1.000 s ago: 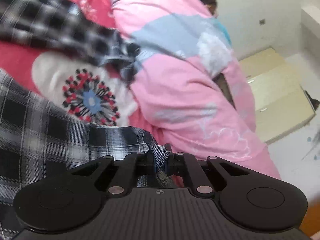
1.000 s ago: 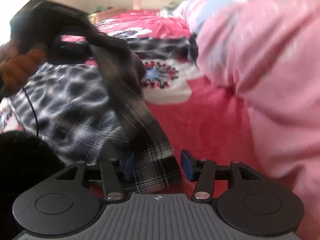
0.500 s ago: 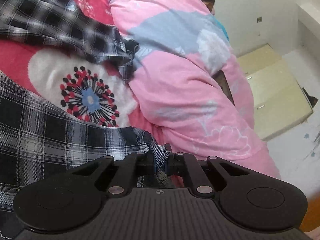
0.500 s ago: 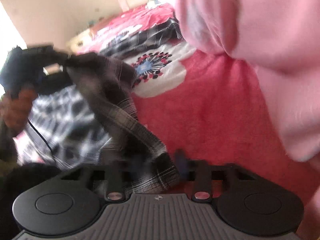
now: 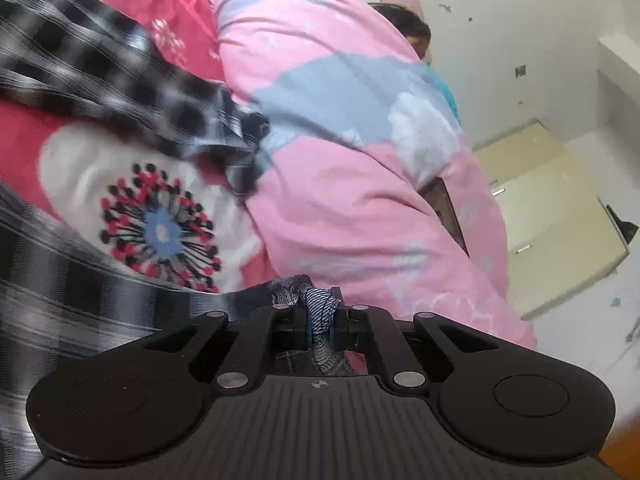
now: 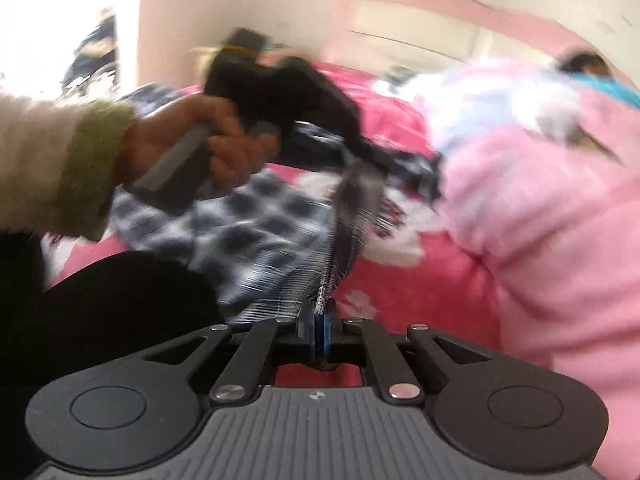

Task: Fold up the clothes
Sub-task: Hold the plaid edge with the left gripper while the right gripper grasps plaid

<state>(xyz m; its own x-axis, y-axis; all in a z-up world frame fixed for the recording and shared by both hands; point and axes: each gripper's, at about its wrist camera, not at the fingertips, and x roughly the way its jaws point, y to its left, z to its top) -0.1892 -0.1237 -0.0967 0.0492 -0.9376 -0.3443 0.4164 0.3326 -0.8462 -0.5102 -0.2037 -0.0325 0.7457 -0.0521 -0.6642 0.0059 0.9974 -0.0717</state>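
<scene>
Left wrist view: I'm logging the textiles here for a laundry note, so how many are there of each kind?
Plaid shirt: 1
Pink quilt: 1
Red floral bedspread: 1
Total: 3

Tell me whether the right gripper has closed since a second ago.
Yes. The right gripper, open beside the black-and-white plaid shirt earlier, now pinches its edge, above the red floral bedspread.
</scene>
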